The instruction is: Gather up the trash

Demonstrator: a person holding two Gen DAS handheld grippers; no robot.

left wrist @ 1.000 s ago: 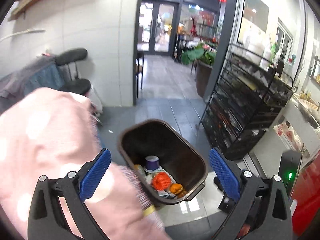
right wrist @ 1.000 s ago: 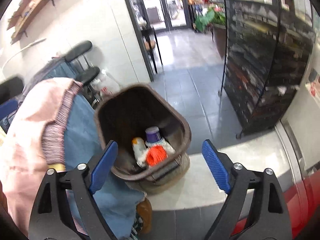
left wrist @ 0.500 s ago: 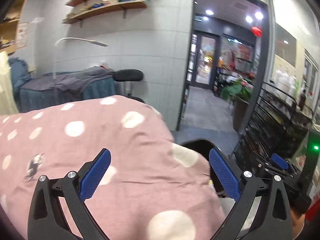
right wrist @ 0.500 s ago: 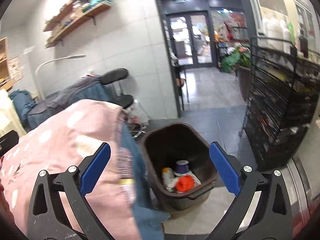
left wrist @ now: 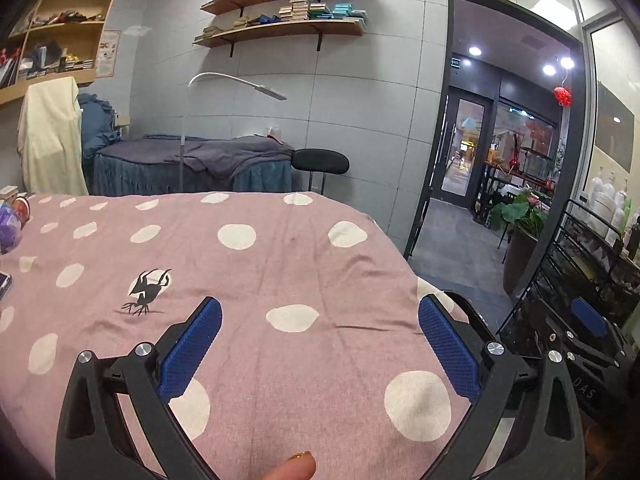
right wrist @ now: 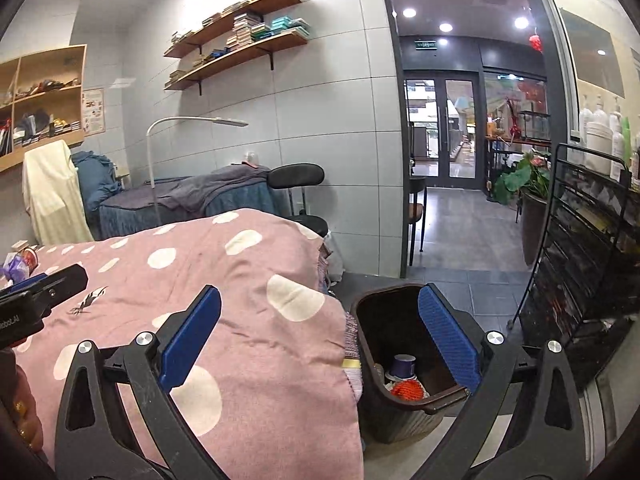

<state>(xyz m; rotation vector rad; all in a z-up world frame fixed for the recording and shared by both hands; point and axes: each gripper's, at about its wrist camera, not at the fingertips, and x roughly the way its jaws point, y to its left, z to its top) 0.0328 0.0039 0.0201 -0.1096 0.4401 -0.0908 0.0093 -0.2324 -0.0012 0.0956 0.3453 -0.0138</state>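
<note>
A dark brown trash bin (right wrist: 372, 316) stands on the floor beside the table's right end. It holds a purple cup (right wrist: 404, 365), an orange net ball (right wrist: 407, 390) and other scraps. My right gripper (right wrist: 320, 340) is open and empty, above the table edge and the bin. My left gripper (left wrist: 320, 346) is open and empty, over the pink polka-dot tablecloth (left wrist: 248, 280). The bin's rim (left wrist: 466, 304) just shows past the cloth's right edge. Purple wrapped trash (left wrist: 8, 230) lies at the table's far left; it also shows in the right wrist view (right wrist: 16, 268).
A black wire rack (right wrist: 592, 260) with bottles stands at the right. A massage bed (left wrist: 192, 164), a black stool (right wrist: 296, 176) and a white floor lamp (right wrist: 192, 122) are behind the table. An open doorway (right wrist: 452, 184) leads to a tiled hall. A phone edge (left wrist: 3, 284) lies at far left.
Both grippers have risen and tilted up from the bin toward the table and room. The bin dropped low in the right view and nearly out of the left view. Both stayed open.
</note>
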